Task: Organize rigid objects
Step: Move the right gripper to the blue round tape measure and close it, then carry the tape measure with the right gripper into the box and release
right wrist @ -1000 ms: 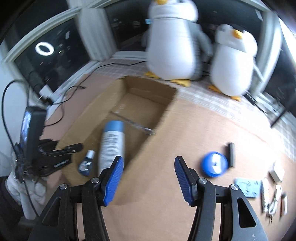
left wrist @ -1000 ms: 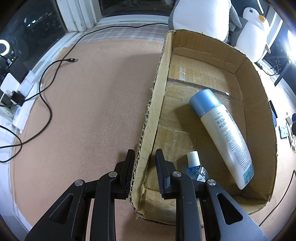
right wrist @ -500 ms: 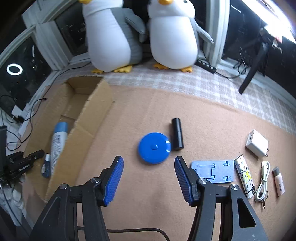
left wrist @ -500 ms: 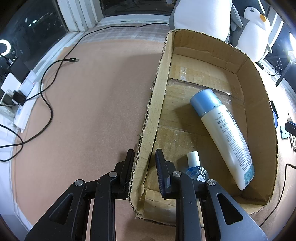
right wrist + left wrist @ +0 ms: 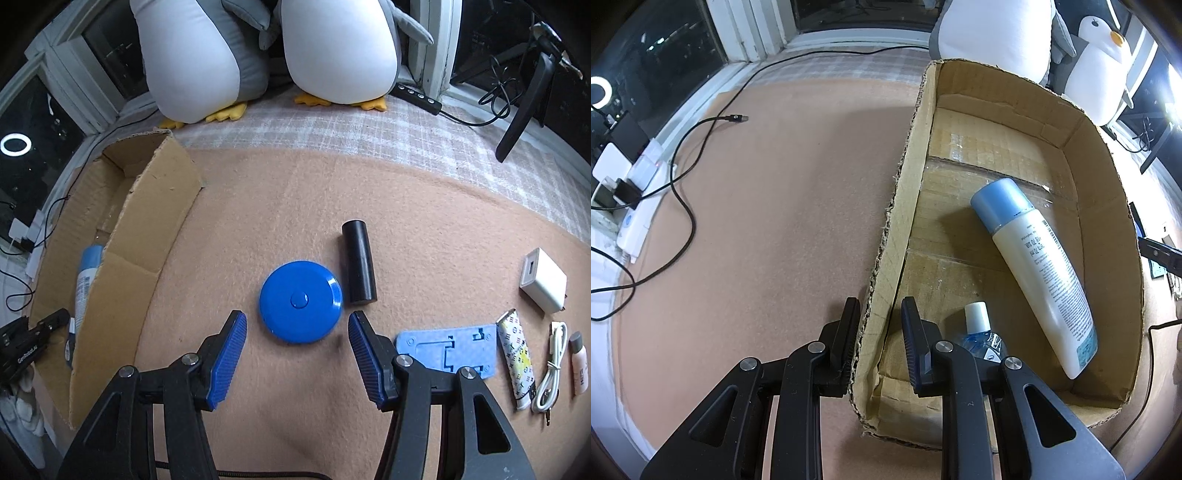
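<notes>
In the left wrist view the left tongs (image 5: 877,334) are clamped on the near left wall of the cardboard box (image 5: 1128,258), one finger outside the wall and the other inside. The box fills the right half of that frame; a large white bottle with a blue cap (image 5: 1038,269) lies slanted on its floor, and a small blue bottle with a white cap (image 5: 979,330) lies at the lower middle, partly hidden behind the inner finger. A black cable (image 5: 683,173) trails over the tan worktop (image 5: 775,221) at the left.

In the right wrist view the right tongs (image 5: 297,354) stand apart, holding nothing — they hang just below a round blue disc (image 5: 300,301) in the centre of the frame. A black cylinder (image 5: 358,267) lies just beside the disc, to its upper right. At the lower right lie a light blue flat plate (image 5: 447,349), a patterned tube (image 5: 517,356), a coiled white cable (image 5: 552,367), a small pink bottle (image 5: 578,365) and, above them, a white charger (image 5: 543,280). Two plush penguins (image 5: 332,48) sit along the top edge.
</notes>
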A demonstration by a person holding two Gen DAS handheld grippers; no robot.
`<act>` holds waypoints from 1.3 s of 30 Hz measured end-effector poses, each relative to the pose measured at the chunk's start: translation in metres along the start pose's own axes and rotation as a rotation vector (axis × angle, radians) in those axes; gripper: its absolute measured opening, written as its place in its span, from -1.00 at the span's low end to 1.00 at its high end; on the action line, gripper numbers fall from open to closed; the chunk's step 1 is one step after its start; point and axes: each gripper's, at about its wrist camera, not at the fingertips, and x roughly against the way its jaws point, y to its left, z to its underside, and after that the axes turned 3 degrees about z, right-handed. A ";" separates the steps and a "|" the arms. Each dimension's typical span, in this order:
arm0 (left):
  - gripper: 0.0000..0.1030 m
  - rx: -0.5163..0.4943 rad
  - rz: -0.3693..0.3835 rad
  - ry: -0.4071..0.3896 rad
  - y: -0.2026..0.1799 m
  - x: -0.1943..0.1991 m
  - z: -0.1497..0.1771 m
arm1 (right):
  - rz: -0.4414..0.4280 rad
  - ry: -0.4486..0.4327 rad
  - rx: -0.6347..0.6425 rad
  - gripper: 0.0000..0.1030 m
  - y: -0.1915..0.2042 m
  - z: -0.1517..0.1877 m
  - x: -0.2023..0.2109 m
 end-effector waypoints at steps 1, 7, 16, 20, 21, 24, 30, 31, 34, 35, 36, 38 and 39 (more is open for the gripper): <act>-0.61 0.001 0.001 0.000 0.000 0.000 0.000 | 0.004 0.004 -0.002 0.04 0.000 -0.002 -0.002; -0.61 0.005 0.005 0.001 0.001 -0.001 0.000 | 0.036 0.019 0.012 0.04 0.004 -0.012 -0.014; -0.61 0.008 0.009 0.000 0.002 -0.001 0.000 | 0.107 0.039 0.084 -0.08 0.020 -0.015 -0.021; -0.61 0.007 0.008 -0.002 0.002 -0.001 0.000 | 0.113 0.042 0.090 -0.10 0.021 -0.013 -0.021; -0.61 0.006 0.009 -0.002 0.002 -0.001 0.000 | 0.114 0.040 0.090 -0.10 0.022 -0.012 -0.021; -0.61 0.006 0.008 -0.002 0.002 -0.002 0.000 | 0.113 0.038 0.090 -0.10 0.023 -0.012 -0.022; -0.61 0.006 0.010 -0.002 0.002 -0.002 -0.001 | 0.087 0.023 0.091 -0.11 0.027 -0.010 -0.010; -0.61 0.005 0.011 -0.003 0.002 -0.001 -0.001 | 0.088 0.017 0.097 -0.10 0.030 -0.010 -0.006; -0.61 0.005 0.011 -0.003 0.003 -0.001 -0.001 | 0.080 -0.012 0.113 -0.11 0.036 -0.012 0.008; -0.61 0.005 0.011 -0.003 0.002 -0.002 -0.001 | 0.075 -0.023 0.115 -0.11 0.038 -0.012 0.013; -0.61 0.005 0.011 -0.003 0.003 -0.001 -0.001 | 0.068 -0.035 0.115 -0.11 0.041 -0.014 0.018; -0.61 0.004 0.011 -0.003 0.002 -0.002 -0.001 | 0.054 -0.057 0.117 -0.11 0.047 -0.017 0.026; -0.61 0.005 0.011 -0.003 0.002 -0.002 -0.001 | 0.046 -0.068 0.121 -0.11 0.050 -0.018 0.030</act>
